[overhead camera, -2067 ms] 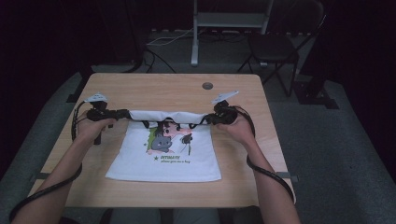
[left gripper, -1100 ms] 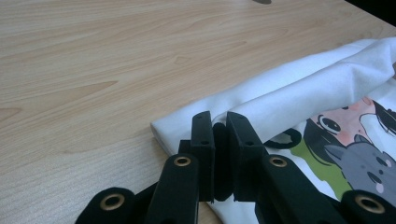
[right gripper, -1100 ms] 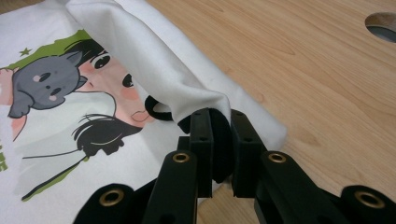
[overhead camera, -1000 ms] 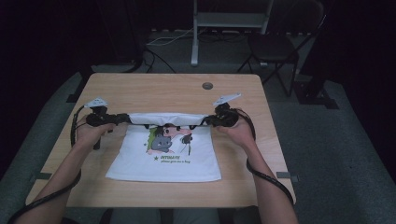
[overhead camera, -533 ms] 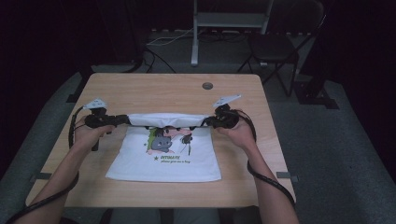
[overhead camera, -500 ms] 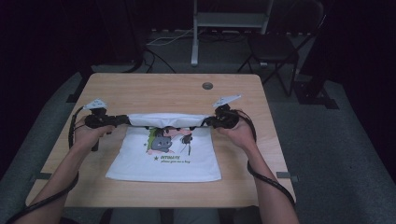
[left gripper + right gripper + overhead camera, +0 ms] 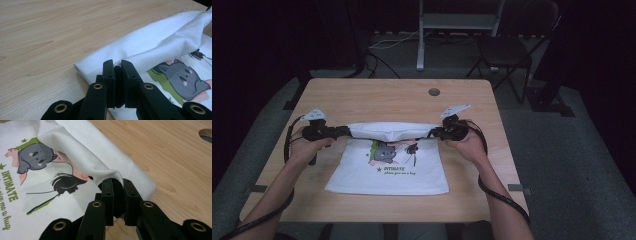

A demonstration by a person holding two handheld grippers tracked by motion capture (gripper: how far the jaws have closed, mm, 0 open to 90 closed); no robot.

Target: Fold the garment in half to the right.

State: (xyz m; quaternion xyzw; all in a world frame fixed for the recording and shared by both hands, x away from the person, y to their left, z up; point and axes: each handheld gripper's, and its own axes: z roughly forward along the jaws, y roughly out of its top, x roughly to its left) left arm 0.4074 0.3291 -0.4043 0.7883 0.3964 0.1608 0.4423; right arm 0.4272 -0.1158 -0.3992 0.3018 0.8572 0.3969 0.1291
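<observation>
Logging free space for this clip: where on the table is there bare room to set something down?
The far half of the light wooden table is bare, from the white printed cloth to the far edge, save a round grey grommet. Narrow strips flank the cloth. The middle is crowded: left gripper and right gripper pinch the cloth's far edge.

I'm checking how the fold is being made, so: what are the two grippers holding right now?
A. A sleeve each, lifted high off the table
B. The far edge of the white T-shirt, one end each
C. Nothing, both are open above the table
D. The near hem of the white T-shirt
B: the left gripper and right gripper each pinch one end of the white T-shirt at its far edge, folded toward the print.
</observation>
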